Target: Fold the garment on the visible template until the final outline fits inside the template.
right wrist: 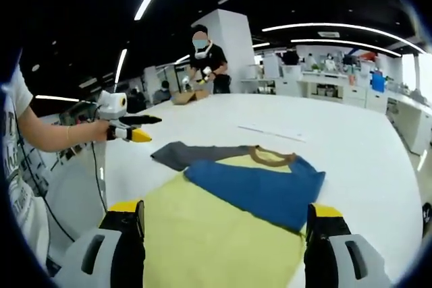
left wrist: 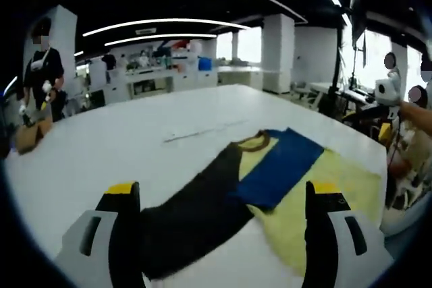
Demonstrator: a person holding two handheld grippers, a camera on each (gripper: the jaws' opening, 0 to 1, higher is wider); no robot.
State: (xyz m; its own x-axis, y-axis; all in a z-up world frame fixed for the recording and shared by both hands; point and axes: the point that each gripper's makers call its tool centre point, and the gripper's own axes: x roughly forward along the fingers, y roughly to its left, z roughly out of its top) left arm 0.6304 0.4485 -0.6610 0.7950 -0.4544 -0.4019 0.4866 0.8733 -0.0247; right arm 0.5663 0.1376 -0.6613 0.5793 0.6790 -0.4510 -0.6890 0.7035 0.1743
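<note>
Garment: a yellow, dark grey and blue long-sleeved fabric shirt (left wrist: 270,173) lies flat on the white bench (left wrist: 135,133), well out from the far edge.
Body panel: the yellow part (right wrist: 216,234) spreads towards the right gripper view's camera; the blue sleeve (right wrist: 260,190) is folded across it.
Other sleeve: the dark grey sleeve (left wrist: 196,214) stretches out straight on the bench, away from the body.
Collar: a brown ribbed neckband (right wrist: 270,156) sits at the far end of the shirt in the right gripper view.
Left tongs (left wrist: 223,200): jaws stand wide apart, holding nothing, above the grey sleeve; in the right gripper view they appear at the left (right wrist: 138,129), held by a person's hand (right wrist: 101,129), beside the bench edge.
Right tongs (right wrist: 223,214): jaws stand wide apart, holding nothing, over the yellow panel.
Bench marking: a thin pale line (left wrist: 202,131) runs across the surface beyond the shirt.
Surroundings: a person in dark clothes (right wrist: 206,65) stands at the far side of the bench beside a brown cardboard box (right wrist: 185,96).
</note>
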